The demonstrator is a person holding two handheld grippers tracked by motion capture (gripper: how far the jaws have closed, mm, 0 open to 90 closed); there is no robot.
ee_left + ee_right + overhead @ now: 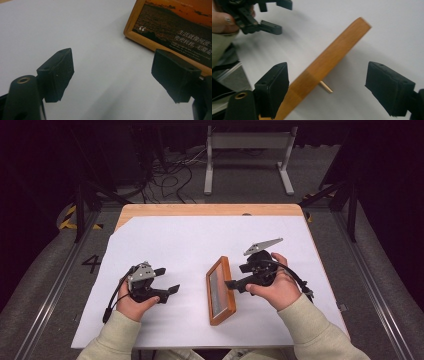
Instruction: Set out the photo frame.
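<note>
A wooden picture frame (220, 290) stands tilted on the white sheet (200, 240), right of centre. Its sunset photo with white writing (175, 22) faces my left gripper. My left gripper (167, 280) rests on the sheet to the frame's left, apart from it, with its jaws wide open (112, 75) and nothing between them. My right gripper (232, 284) is at the frame's right side, open. The frame's brown edge (327, 65) runs between the two jaws (330, 87), close to the left one. A thin wooden strut (326, 87) sticks out behind the frame.
The sheet covers most of a wooden table (210, 210). There is bare sheet behind and between the grippers. On the floor beyond the table stand a grey metal frame (247, 150) and loose cables (170, 175). My left gripper also shows far off (280, 16).
</note>
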